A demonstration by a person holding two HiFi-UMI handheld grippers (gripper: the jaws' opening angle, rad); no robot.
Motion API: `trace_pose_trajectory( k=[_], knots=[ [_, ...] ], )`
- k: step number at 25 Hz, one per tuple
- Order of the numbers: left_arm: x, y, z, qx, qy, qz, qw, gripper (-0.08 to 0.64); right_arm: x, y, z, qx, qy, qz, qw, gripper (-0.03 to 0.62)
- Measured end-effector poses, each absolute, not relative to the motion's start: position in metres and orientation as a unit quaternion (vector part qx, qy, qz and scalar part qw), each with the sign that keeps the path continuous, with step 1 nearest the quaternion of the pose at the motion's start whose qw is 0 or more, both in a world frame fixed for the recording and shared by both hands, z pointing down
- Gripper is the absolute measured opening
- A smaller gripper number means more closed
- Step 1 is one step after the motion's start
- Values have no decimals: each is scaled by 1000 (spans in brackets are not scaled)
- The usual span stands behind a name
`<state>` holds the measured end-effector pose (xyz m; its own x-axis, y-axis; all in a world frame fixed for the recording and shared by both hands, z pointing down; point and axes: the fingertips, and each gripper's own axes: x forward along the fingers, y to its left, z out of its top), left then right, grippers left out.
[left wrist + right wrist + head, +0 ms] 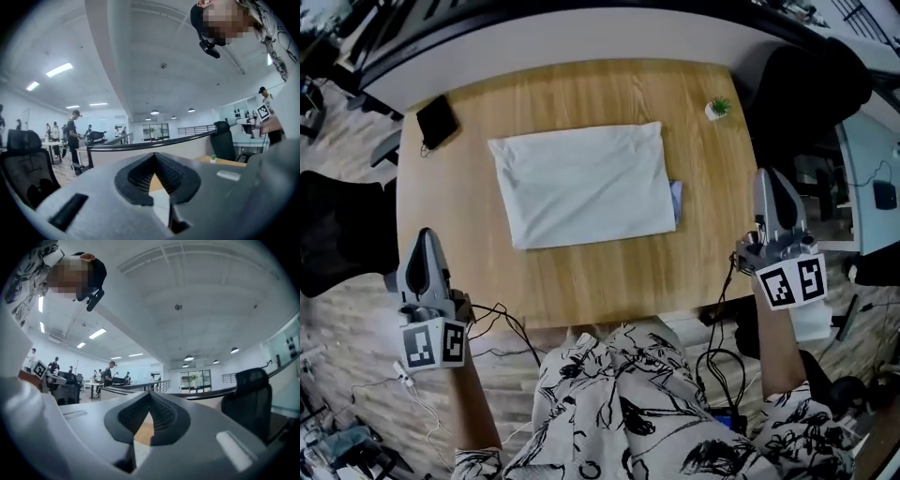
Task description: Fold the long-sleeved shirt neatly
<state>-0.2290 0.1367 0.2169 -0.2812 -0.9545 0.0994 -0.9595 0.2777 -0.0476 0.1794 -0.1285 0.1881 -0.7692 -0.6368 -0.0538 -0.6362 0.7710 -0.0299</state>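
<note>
Showing head view: shirt (581, 185) lies folded into a pale rectangle at mid table (581, 281), flat and a little skewed to the near edge. A bluish bit (676, 199) pokes out at its right side. L gripper (425, 239) and R gripper (772, 178) hang off the near corners, well apart from shirt and touching nothing. Plant (718, 108) and black case (437, 122) sit at the far corners, clear of shirt. Cables (511, 323) trail by the near edge.

L gripper view: jaws closed tip to tip, nothing btwn them. It looks level across the room, w/ a sliver of table beyond.

R gripper view: same, pads together and empty. Wood shows through the gap below the tips.

Risks (judged):
- Fold looks done or nearly so. If the bluish bit is part of shirt, the fold is uneven, and tucking it could drag the top layer and open the stack.
- Both grippers are closed, so any regrasp needs them opened first. A closed tip pushed at the cloth would bunch it.
- Cables near the edge could snag a gripper on a reach and jerk it into shirt.
- The skew may count vs. "neatly", and squaring it by sliding may wrinkle the under layer.
</note>
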Motion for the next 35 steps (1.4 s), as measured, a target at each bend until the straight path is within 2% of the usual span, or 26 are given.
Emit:
trace_pose_trajectory(
  k=[7, 19, 35],
  knots=[
    [-217, 194, 182, 597, -802, 7, -6, 0, 226, -67, 167, -434, 900, 2, 44, 6],
    [-205, 287, 147, 619, -785, -25, -26, 2, 267, 72, 147, -462, 884, 13, 65, 6],
    [-177, 327, 130, 596, -802, -17, -44, 2, 297, 102, 110, -445, 890, 18, 97, 6]
  ],
)
